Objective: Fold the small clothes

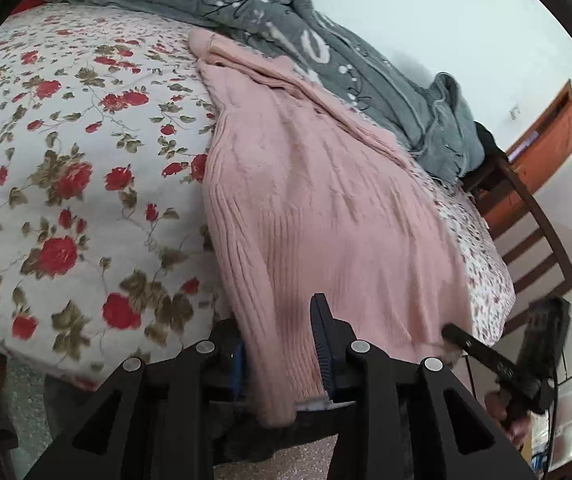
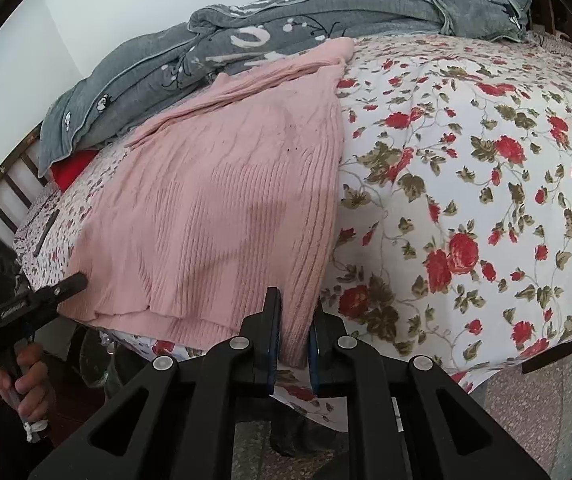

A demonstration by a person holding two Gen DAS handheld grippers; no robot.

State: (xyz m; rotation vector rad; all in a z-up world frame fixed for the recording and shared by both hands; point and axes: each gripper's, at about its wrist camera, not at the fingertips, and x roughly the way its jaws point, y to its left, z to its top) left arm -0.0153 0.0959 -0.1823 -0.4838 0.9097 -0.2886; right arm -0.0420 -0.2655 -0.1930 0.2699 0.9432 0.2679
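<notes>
Between the fingers of our left gripper sits the near hem of the pink knitted sweater; the fabric bunches in the gap and hangs past the pads, so we cannot make out how firmly the pads press, but the jaws are closed on cloth. The left-side finger is mostly hidden behind that fold, with only a strip of blue pad showing. In the right wrist view, our right gripper likewise clamps the sweater at its near corner, the ribbed edge squeezed between the two blue-lined pads.

Each gripper also appears in the other's camera, low at the frame edge: the right one reaching in from the right of the left fingers, the left one from the left of the right fingers, with a bare hand wrapped round its handle. Both tools lie nearly level, pointing across the bed edge. Their tips in these side views are too small for us to read.

Ahead of the fingers the sweater runs away lengthwise, hem near us, its narrow far end resting against the grey quilt. Its ribs follow that same long axis. It lies flat on the rose-print bedsheet, which spreads left of the left fingers and right of the right ones. A wooden bed frame is cut off by the lens rim.
</notes>
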